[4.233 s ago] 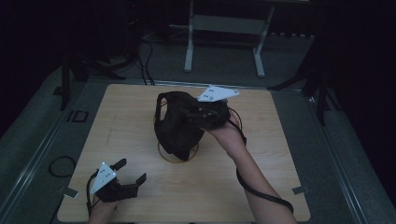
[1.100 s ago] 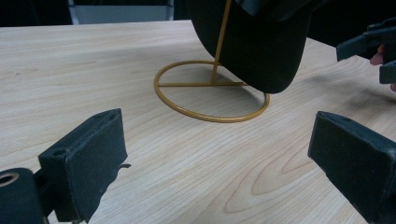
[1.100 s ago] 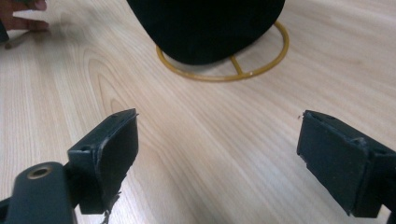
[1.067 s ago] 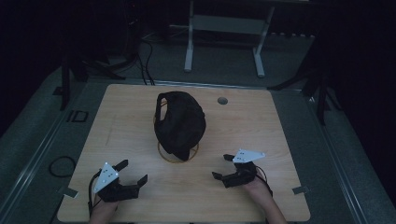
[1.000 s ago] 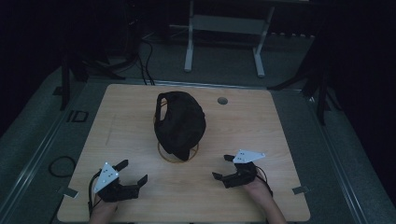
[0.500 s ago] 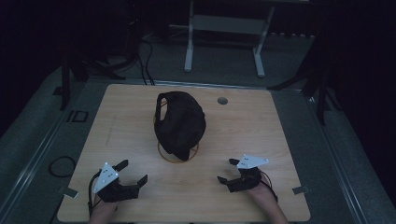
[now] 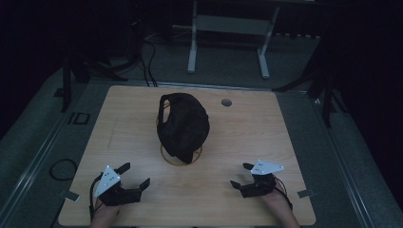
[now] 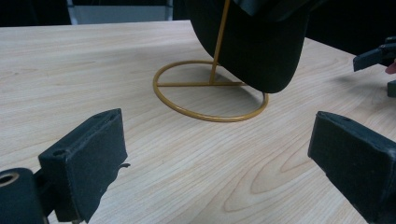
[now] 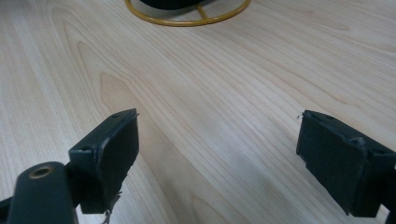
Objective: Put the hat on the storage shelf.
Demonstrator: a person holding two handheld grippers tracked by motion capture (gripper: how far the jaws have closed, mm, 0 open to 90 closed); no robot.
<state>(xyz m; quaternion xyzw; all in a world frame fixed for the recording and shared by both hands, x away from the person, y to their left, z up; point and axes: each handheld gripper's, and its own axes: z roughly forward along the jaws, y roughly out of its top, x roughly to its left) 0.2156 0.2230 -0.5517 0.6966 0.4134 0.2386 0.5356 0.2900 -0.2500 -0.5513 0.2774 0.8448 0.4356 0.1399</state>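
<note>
A black fabric cap (image 7: 183, 126) is seen hung over a thin golden wire stand (image 8: 210, 88) with a round ring base, at the middle of the pale wood-grain table (image 7: 285, 137). The left claw (image 7: 135, 176) is held near the front edge with its blocky black jaws spread, nothing between them. The right claw (image 7: 241, 175) is likewise spread and empty. Bare boards lie between both claws and the stand.
</note>
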